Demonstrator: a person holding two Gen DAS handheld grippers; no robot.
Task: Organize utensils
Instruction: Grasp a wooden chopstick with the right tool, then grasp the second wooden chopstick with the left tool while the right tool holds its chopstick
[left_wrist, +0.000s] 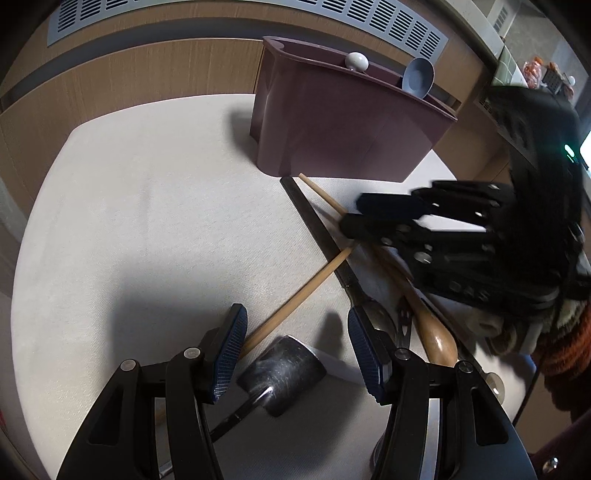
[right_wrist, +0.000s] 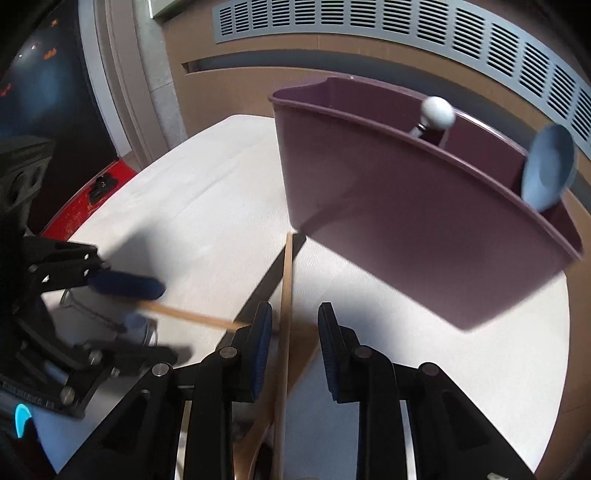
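A maroon utensil holder (left_wrist: 332, 122) (right_wrist: 406, 221) stands at the back of the table, with a grey spoon (left_wrist: 417, 77) (right_wrist: 550, 166) and a white-knobbed utensil (left_wrist: 356, 61) (right_wrist: 437, 112) in it. In front of it lies a crossed pile: a thin wooden stick (right_wrist: 285, 295) (left_wrist: 325, 197), a second wooden handle (left_wrist: 306, 291), a flat black bar (left_wrist: 317, 232) and a wooden spoon (left_wrist: 437, 336). My right gripper (right_wrist: 295, 343) (left_wrist: 354, 214) is open, its pads either side of the thin stick without pressing it. My left gripper (left_wrist: 295, 350) (right_wrist: 147, 321) is open over a metal spatula head (left_wrist: 282, 373).
The table has a pale cloth top (left_wrist: 129, 221). A wooden wall with a grey vent grille (right_wrist: 369, 22) runs close behind the holder. A red object (right_wrist: 92, 199) lies off the table's left edge. A person's orange knitted sleeve (left_wrist: 565, 350) is at the right.
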